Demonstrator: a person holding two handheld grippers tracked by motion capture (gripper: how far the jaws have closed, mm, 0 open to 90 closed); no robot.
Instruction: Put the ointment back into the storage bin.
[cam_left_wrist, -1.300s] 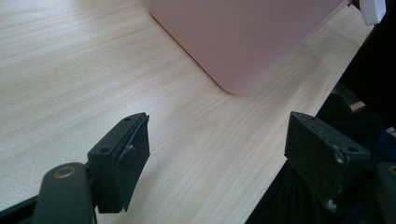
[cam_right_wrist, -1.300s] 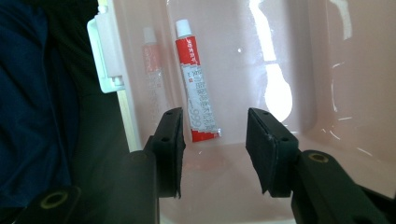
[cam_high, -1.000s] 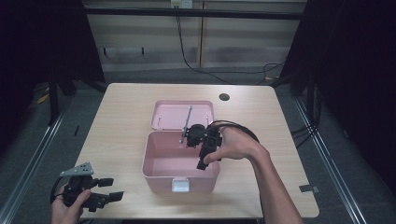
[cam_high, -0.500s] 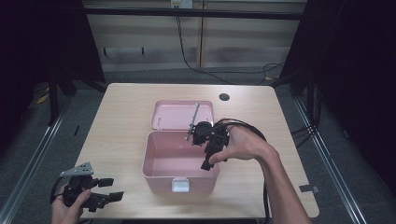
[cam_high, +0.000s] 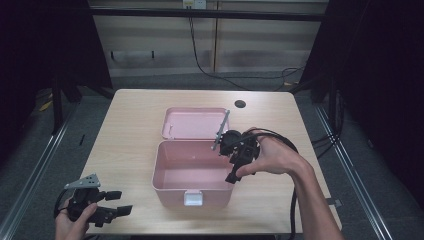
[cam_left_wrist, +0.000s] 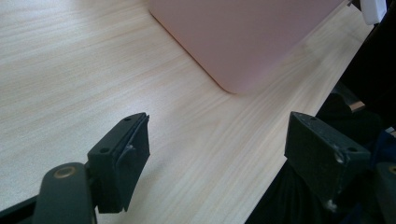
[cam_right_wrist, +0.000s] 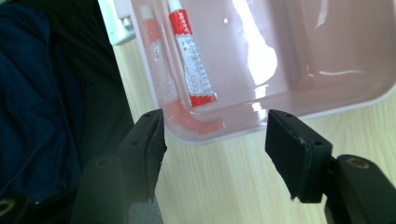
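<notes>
One table (cam_high: 130, 130) bears one pink box (cam_high: 192, 170), its lid (cam_high: 195, 123) thrown back flat behind it. In the right gripper view one red-and-white tube (cam_right_wrist: 190, 51) lies inside the box against a wall, near a corner. Two grippers are in hand. The right gripper (cam_high: 235, 170) hangs over the box's right rim; its jaws have just been opening and stand wide, released, with nothing between the pads. The left gripper (cam_high: 117, 202) sits low at the table's near left corner, well apart from the box, jaws spread and empty.
</notes>
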